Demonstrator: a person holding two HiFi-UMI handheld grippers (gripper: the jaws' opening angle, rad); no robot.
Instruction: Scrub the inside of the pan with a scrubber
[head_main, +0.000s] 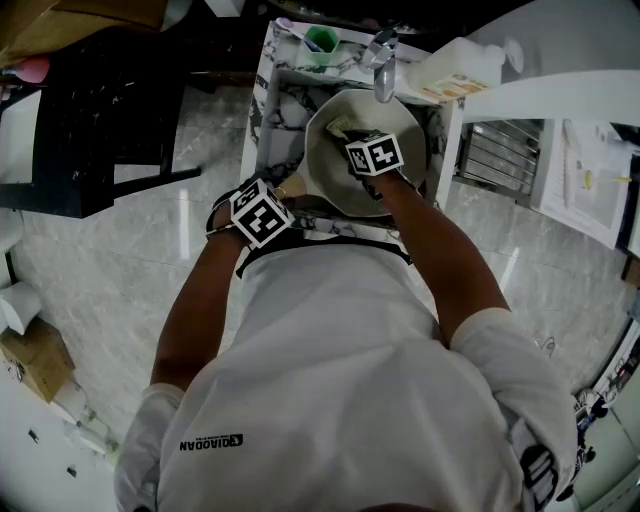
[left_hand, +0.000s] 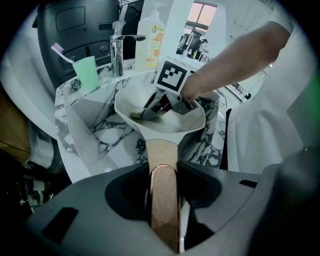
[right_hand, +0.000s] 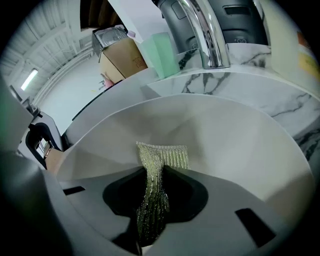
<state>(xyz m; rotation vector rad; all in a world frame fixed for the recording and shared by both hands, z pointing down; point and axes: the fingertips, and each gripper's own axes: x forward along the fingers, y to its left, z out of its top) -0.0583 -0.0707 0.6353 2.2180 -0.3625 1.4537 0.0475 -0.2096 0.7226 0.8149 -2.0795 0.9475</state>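
Observation:
A white pan (head_main: 342, 128) (left_hand: 190, 125) (right_hand: 240, 145) is held over a marble sink. Its wooden handle (left_hand: 162, 170) runs back into my left gripper (left_hand: 162, 200) (head_main: 262, 215), which is shut on it. My right gripper (right_hand: 152, 210) (head_main: 372, 155) reaches into the pan bowl, shut on a yellow-green mesh scrubber (right_hand: 159, 165) (left_hand: 136, 113). The scrubber's free end is pressed flat against the pan's inner wall. In the head view the scrubber is mostly hidden by the right gripper's marker cube.
A chrome tap (head_main: 383, 70) (left_hand: 118, 47) (right_hand: 207, 35) stands behind the marble sink (left_hand: 95, 132). A green cup (head_main: 320, 40) (left_hand: 86, 72) with a toothbrush and a soap bottle (left_hand: 149, 42) sit on the counter. A black chair (head_main: 100, 120) is at left, a white rack (head_main: 500, 150) at right.

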